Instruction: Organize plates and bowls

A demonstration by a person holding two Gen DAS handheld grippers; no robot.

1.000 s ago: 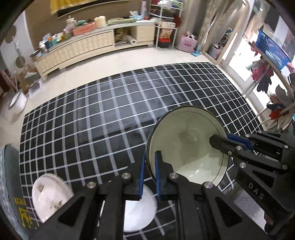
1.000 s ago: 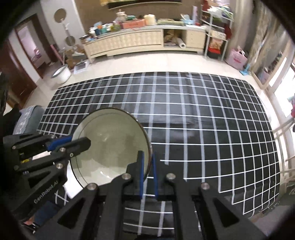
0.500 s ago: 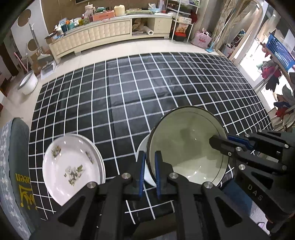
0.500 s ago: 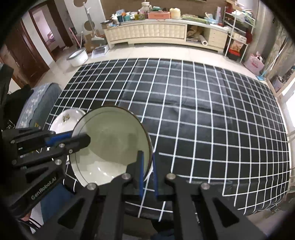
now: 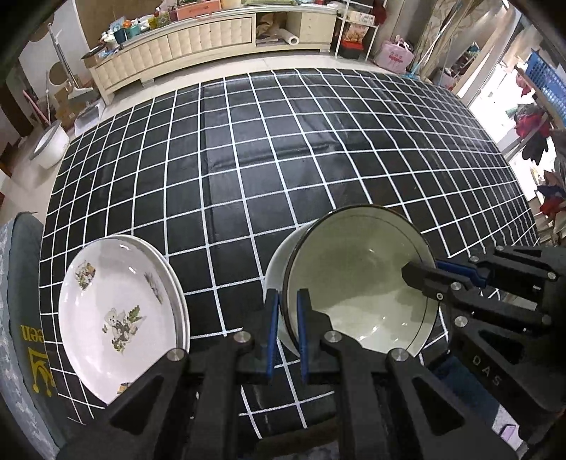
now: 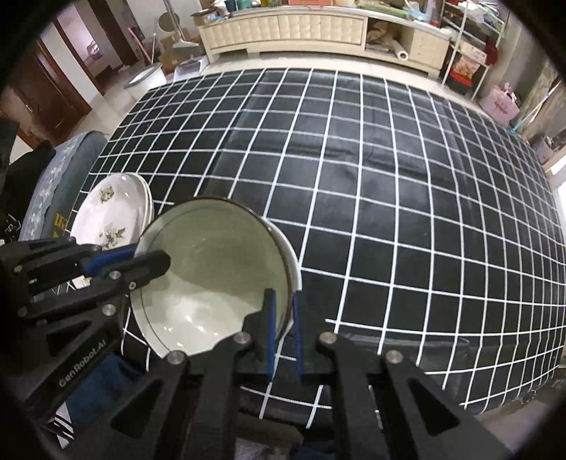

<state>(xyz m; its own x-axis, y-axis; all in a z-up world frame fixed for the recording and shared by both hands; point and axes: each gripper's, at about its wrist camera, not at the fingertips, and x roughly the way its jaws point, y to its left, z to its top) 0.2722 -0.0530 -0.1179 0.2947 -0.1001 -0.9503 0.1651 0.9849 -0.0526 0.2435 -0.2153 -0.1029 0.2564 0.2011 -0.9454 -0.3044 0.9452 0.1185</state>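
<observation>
A bowl (image 5: 357, 283) is held above the near edge of a gridded table (image 5: 283, 141), over a second bowl (image 5: 276, 269) whose rim shows behind and beside it. The bowl's left rim is clamped by the left gripper (image 5: 286, 311), its right rim by the right gripper (image 6: 283, 311). To the left, a stack of plates (image 5: 120, 311) is set on the table near its left edge. Behind the table, a long cabinet (image 5: 212, 32) is placed along the far wall.

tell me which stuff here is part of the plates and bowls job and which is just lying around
Part of the job: dark-rimmed bowl, white bowl beneath it, stacked plates, left gripper, right gripper.

Lying about: pink bag, paper roll, white basin.
</observation>
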